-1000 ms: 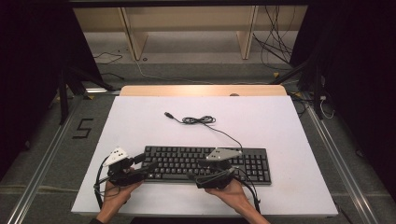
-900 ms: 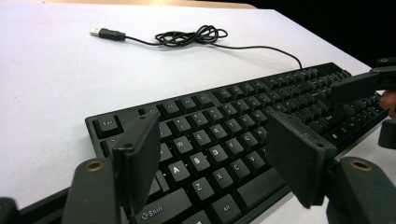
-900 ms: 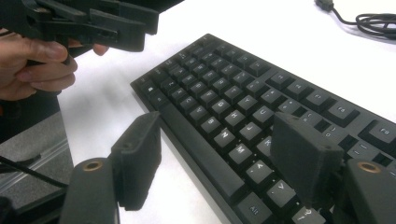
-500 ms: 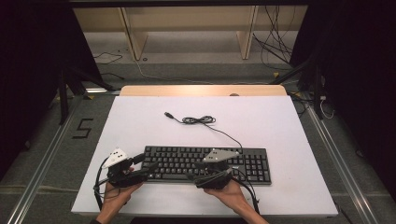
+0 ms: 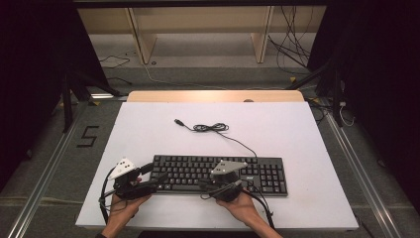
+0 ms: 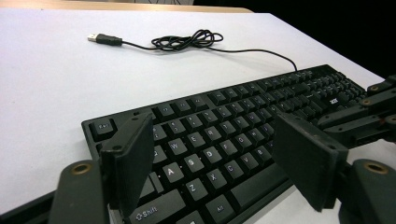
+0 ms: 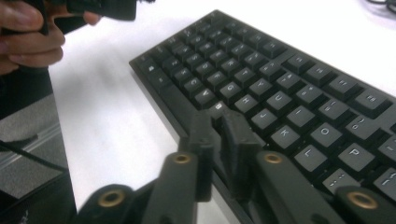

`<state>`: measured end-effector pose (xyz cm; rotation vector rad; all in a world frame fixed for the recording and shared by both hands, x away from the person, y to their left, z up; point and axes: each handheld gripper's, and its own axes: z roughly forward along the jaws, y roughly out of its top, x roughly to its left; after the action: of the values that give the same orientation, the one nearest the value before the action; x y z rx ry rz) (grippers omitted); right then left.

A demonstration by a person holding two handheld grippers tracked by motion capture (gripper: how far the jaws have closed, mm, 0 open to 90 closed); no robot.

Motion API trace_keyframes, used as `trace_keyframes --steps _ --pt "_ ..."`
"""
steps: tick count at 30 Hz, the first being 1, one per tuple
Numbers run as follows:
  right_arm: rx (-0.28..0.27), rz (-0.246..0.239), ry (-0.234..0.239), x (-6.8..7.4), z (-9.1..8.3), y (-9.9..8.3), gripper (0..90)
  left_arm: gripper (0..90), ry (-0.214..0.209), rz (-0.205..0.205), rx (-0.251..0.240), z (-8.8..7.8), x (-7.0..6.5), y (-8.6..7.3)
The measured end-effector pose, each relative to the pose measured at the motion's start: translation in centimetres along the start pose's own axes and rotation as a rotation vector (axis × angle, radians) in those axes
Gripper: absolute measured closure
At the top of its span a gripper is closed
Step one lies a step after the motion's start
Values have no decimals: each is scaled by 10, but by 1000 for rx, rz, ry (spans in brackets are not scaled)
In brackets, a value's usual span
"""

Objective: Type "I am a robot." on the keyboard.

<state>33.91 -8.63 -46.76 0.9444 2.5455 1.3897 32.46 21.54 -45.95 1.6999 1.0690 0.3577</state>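
The left gripper [image 5: 148,177] is holding its fingers [image 6: 128,165] spread wide over the keyboard's [image 5: 220,171] left end, just having been opening, pinching nothing; the right gripper [image 5: 205,186] is showing fingers [image 7: 205,154] just closed together at the keyboard's near edge, nothing visibly between them; both hands are resting low at the white surface's [image 5: 148,129] near edge, the keyboard lying between them, its cable [image 5: 210,128] coiled behind.

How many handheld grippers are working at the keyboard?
2. The left gripper sits at the black keyboard's left end, jaws open over the keys. The right gripper sits at its front edge near the middle, jaws having just closed, nothing visibly between them.
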Motion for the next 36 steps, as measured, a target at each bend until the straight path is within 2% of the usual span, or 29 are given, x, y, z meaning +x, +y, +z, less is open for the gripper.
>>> trace_keyframes --steps 4,16,28,36 --pt "29 -2 -10 -1 5 -1 900 290 2 2 -1 0 -1 0" --pt "75 1 -32 -3 15 -5 900 268 0 9 6 0 -2 0" --pt "83 5 -29 -3 16 -6 900 263 0 12 3 0 -3 0" --pt "91 -11 -42 -3 19 -8 900 262 1 13 4 0 -3 0"
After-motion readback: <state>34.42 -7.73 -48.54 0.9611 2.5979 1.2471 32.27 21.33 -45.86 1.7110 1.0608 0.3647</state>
